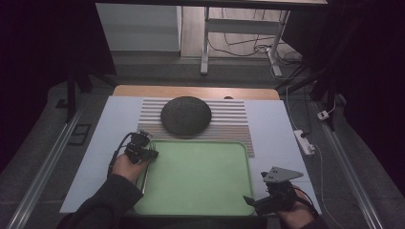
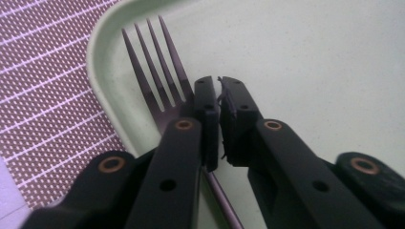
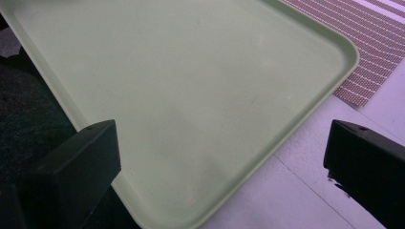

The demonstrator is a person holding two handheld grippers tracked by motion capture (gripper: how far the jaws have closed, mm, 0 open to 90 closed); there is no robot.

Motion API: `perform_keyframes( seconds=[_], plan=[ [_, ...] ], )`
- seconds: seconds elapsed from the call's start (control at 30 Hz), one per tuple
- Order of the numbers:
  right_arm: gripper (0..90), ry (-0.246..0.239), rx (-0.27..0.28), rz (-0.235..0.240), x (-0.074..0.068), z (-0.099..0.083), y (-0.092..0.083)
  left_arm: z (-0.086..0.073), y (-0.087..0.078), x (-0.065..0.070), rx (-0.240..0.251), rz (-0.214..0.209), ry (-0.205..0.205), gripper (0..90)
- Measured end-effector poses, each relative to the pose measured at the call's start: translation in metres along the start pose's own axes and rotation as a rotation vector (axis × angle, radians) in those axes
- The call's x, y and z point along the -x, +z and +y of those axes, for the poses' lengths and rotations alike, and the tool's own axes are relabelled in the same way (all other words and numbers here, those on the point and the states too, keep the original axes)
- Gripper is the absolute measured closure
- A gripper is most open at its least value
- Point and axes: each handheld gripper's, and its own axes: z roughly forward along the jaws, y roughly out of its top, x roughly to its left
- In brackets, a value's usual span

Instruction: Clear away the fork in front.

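The left gripper (image 2: 218, 102) has its jaws nearly closed, with a narrow gap between the pads. The fork (image 2: 157, 71) lies beside and under the left jaw, not between the pads; its handle runs down beneath the gripper body. Whether the pads press any part of the fork cannot be told, so the grip reads as released or about to release. The 4 tines point across the corner of the green tray (image 2: 102, 62), just inside its raised rim.

In the high view the left gripper (image 1: 145, 151) sits at the tray's far-left corner (image 1: 157, 143), with the hand resting at the tray's left edge. This position suits setting the fork flat on the tray floor, where the rim keeps it from sliding off.

The right gripper (image 1: 253, 202) waits at the tray's near-right corner with its jaws spread wide and nothing between them. The right gripper view confirms this: the 2 jaws frame the bare tray (image 3: 305, 33). Kept there, it stays out of the left hand's way.

A dark round dome (image 1: 186, 116) rests on the striped mat (image 1: 229, 125) behind the tray, well apart from both grippers. The surface (image 1: 274, 124) carries a white sheet beneath.
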Motion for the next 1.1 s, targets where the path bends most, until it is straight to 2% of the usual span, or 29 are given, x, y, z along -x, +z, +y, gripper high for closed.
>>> perform_keyframes(
  seconds=[0.13,0.3,0.5,0.6,0.67,0.73,0.9,1.1],
  plan=[
    [0.0,0.0,0.002,0.002,0.0,0.0,0.0,0.001,-0.004,0.002,0.019,-0.028,0.003,77.5],
    [0.0,0.003,-0.005,0.002,0.0,0.0,0.0,0.001,-0.011,0.008,0.056,-0.039,0.041,67.8],
    [0.0,0.013,-0.008,0.005,0.001,0.0,0.0,-0.001,-0.017,0.015,0.087,-0.032,0.1,44.9],
    [0.0,0.012,-0.01,0.008,0.002,0.0,0.0,-0.002,-0.017,0.015,0.099,-0.063,0.109,34.6],
    [0.0,0.011,-0.01,0.009,0.001,0.0,0.0,-0.002,-0.017,0.016,0.106,-0.073,0.088,29.0],
    [0.0,0.012,-0.01,0.011,0.001,0.0,0.0,-0.002,-0.019,0.016,0.104,-0.093,0.084,23.8],
    [0.0,0.013,-0.011,0.011,0.002,0.0,0.0,-0.008,-0.029,0.018,0.14,-0.159,0.133,9.2],
    [0.0,0.019,-0.008,0.013,0.002,0.0,0.0,-0.017,-0.044,0.019,0.197,-0.206,0.143,1.1]
  ],
)
